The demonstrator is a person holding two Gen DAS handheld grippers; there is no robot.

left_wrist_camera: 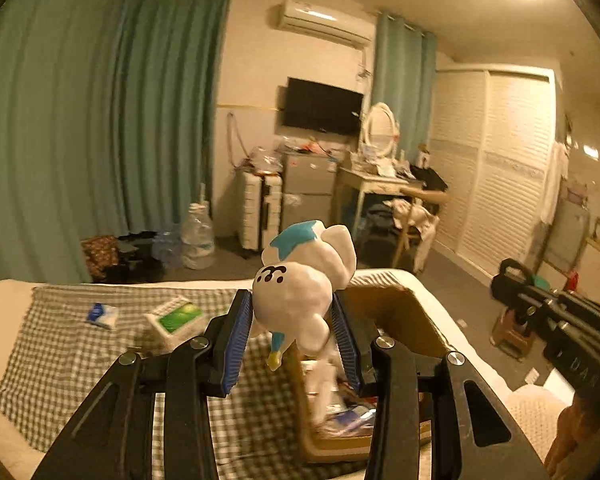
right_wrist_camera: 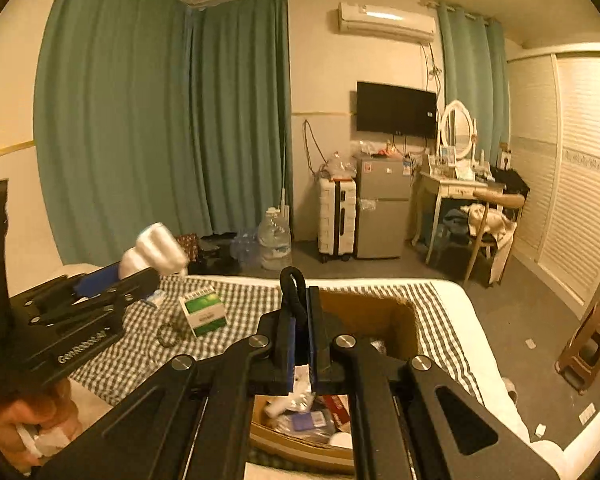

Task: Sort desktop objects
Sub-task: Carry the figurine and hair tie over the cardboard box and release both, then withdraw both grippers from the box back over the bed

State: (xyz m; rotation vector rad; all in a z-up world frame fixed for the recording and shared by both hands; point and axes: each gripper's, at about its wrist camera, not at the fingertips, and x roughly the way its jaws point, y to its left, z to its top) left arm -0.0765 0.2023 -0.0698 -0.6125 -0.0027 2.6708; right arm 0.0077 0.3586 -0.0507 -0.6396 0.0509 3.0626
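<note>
Left wrist view: the left gripper (left_wrist_camera: pixel 293 320) is clamped on a glossy white figurine with a teal star mark and small black face dots (left_wrist_camera: pixel 306 280), its blue ribbed pads (left_wrist_camera: pixel 238 334) pressed against both sides of the body. The figurine is held in the air above the near left edge of an open brown cardboard box (left_wrist_camera: pixel 396 312), which sits on a green-and-white checked cloth (left_wrist_camera: pixel 60 344) spread over the bed. Mixed small items lie blurred inside the box. Farther left on the cloth lie a white carton with a green label (left_wrist_camera: pixel 176 316) and, beyond it, a small blue-and-white packet (left_wrist_camera: pixel 102 314). The right gripper (left_wrist_camera: pixel 556 312) shows at the right edge, well apart from the box.

Right wrist view: the right gripper (right_wrist_camera: pixel 300 320) has its jaws drawn narrow, pinching a black looped cord or strap (right_wrist_camera: pixel 294 286) that rises just above the fingertips; whether it is a cord or a strap cannot be told. It hangs over the cardboard box (right_wrist_camera: pixel 380 308), whose contents show below. At the left, the left gripper (right_wrist_camera: pixel 112 280) carries the white figurine (right_wrist_camera: pixel 156 250) in the air. The green-label carton (right_wrist_camera: pixel 204 312) stands tilted on the checked cloth (right_wrist_camera: pixel 252 300) between the two grippers, with a dark ring (right_wrist_camera: pixel 166 336) just beside it to the left.
</note>
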